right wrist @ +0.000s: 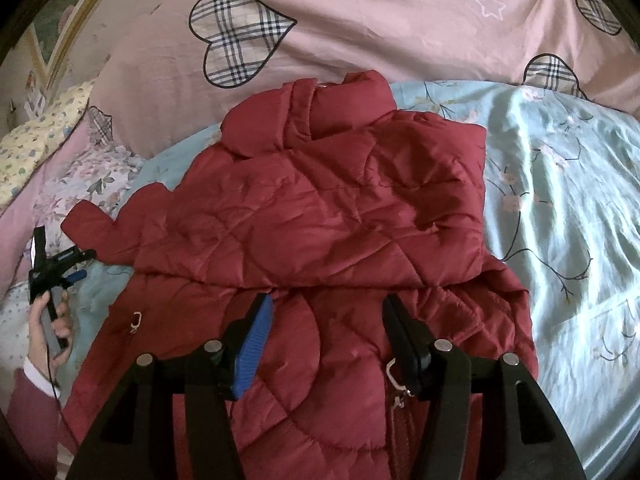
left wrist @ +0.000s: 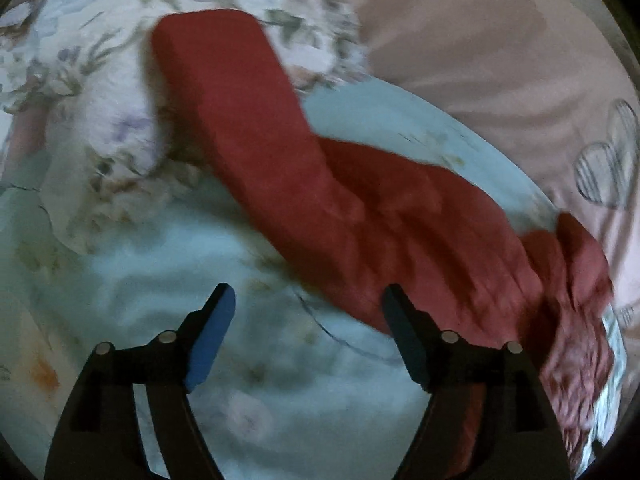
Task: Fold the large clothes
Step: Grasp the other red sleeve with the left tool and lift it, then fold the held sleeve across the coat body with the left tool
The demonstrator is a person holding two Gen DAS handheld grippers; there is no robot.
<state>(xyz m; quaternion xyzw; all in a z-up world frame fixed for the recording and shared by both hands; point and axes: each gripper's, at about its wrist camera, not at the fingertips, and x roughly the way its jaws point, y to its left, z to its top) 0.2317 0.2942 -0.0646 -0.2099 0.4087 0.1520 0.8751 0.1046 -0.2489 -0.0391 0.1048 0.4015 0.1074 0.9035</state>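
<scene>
Dark red quilted jacket [right wrist: 328, 216] lies partly folded on a pale blue floral sheet [right wrist: 568, 208], collar toward twelve o'clock, one sleeve [left wrist: 240, 120] stretched out toward nine. No readable label or writing. The right gripper [right wrist: 326, 312] hovers over its hem, jaws spread, pinching nothing. The left gripper [left wrist: 308, 300], at nine o'clock in a hand [right wrist: 50, 324], also gapes empty.
</scene>
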